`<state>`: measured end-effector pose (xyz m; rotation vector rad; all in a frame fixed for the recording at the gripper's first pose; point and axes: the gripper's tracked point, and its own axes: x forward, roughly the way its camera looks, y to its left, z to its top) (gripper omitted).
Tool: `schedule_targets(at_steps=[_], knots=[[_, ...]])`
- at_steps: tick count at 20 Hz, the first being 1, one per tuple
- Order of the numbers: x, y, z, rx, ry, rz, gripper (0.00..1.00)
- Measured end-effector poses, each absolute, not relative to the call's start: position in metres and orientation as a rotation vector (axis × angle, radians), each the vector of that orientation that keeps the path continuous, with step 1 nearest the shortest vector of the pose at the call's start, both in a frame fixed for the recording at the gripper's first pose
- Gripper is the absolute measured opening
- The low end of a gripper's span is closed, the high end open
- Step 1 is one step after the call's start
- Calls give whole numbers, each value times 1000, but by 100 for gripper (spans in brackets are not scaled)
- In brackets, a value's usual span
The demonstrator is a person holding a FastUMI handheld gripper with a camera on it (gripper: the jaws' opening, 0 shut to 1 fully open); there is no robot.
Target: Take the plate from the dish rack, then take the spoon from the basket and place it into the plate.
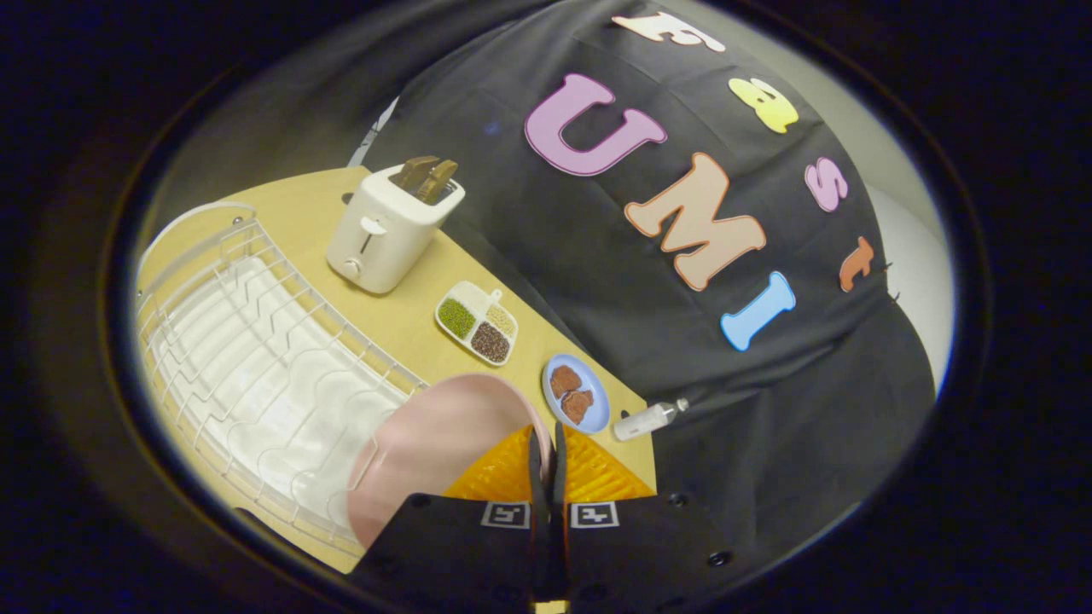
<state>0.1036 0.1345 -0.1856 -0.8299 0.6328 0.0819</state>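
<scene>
**Plate clear of rack, held by a thin edge**

Plate point(435, 443) in pale pink hangs at lower centre of the frame, pinched at its right rim by the hand-held gripper point(548, 443), whose two fingers stand nearly together with only the rim between them. From my remote seat I judge the first step close to done: the white wire dish rack point(256, 358), stretching from the left edge toward lower centre, holds nothing I can see, and the plate sits tilted above its near end.

Risk, as I read it, lies in the grip. The fingers bite only a narrow strip of rim, so the plate's weight hangs off to the left and could swing or slip out if I turn too quickly. Its lower edge is near the rack's wires and could catch on them during a hasty sideways pull.

Directly beyond the fingers lies the orange basket point(554, 477); the spoon is hidden from me, so I cannot say how it lies. Just past it, toward centre right, sit a blue dish point(589, 414) of brown pieces and a small bottle point(648, 419) on the tabletop point(401, 320), both near enough to be knocked when the plate comes down.
</scene>
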Motion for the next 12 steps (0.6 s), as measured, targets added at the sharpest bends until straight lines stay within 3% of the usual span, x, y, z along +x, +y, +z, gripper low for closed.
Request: schedule_targets(at_steps=[12], knots=[[114,133,-143,-864,539,73,3]])
